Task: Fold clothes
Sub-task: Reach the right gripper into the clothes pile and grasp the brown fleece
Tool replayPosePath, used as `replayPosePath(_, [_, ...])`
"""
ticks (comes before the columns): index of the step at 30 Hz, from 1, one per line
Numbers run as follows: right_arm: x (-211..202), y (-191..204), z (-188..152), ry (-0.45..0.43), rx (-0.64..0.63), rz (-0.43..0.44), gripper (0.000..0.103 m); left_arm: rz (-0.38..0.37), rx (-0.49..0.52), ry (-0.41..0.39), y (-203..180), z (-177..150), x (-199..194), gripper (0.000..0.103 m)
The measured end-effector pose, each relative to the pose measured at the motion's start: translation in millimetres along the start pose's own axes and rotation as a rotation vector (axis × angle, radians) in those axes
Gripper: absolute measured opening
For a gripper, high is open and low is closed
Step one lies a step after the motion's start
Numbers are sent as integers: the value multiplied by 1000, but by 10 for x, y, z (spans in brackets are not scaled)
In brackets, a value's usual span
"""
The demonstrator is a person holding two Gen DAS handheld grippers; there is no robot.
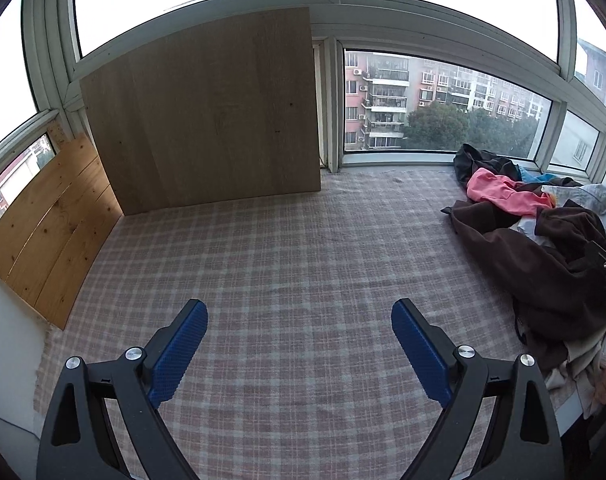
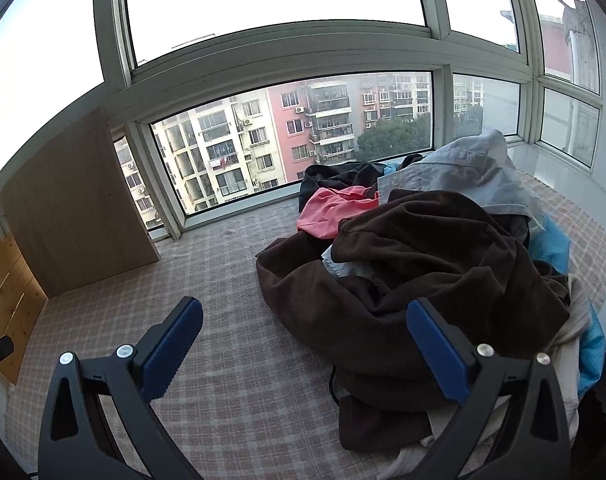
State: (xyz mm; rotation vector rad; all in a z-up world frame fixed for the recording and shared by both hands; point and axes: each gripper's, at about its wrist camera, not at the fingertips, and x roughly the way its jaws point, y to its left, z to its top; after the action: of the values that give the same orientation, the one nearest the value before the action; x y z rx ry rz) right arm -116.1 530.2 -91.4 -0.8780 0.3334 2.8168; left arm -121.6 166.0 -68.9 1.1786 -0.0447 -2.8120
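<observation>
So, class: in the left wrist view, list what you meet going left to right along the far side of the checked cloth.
Knotty pine plank panel → pale upright wooden board → window glass showing apartment blocks → heap of dark brown and pink clothes.

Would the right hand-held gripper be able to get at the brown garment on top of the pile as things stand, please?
Probably yes: the right hand-held gripper is open, and the brown garment lies uppermost just ahead, nothing between them.

Right gripper [image 2: 301, 354] gapes before heaped brown garment [image 2: 415, 280]
</observation>
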Motion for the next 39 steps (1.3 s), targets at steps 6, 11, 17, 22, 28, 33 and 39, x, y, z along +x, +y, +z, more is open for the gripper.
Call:
replayPosePath(6, [-141, -504, 261, -56, -42, -107, 103, -4, -26, -27, 20, 81, -51, 91])
replayPosePath(11, [-267, -823, 545, -95, -68, -138, 103, -1, -86, -60, 179, 214, -87, 90])
replayPosePath(17, [-158, -1122, 589, -54, -26, -89, 103, 27, -111, -95, 257, 320, -55, 90])
replayPosePath(22, [225, -1257, 296, 91, -61, -106, 70, 16, -102, -88, 178, 400, 93, 90])
replayPosePath(28, [524, -1719, 63, 183, 91, -143, 70, 8, -77, -60, 46, 452, 268, 90])
replayPosePath(33, [697, -1856, 163, 195, 115, -183, 74, -3, -57, -23, -42, 448, 419, 90])
replayPosePath(39, [891, -1810, 198, 231, 90, -162, 74, -22, -32, -22, -133, 428, 418, 90])
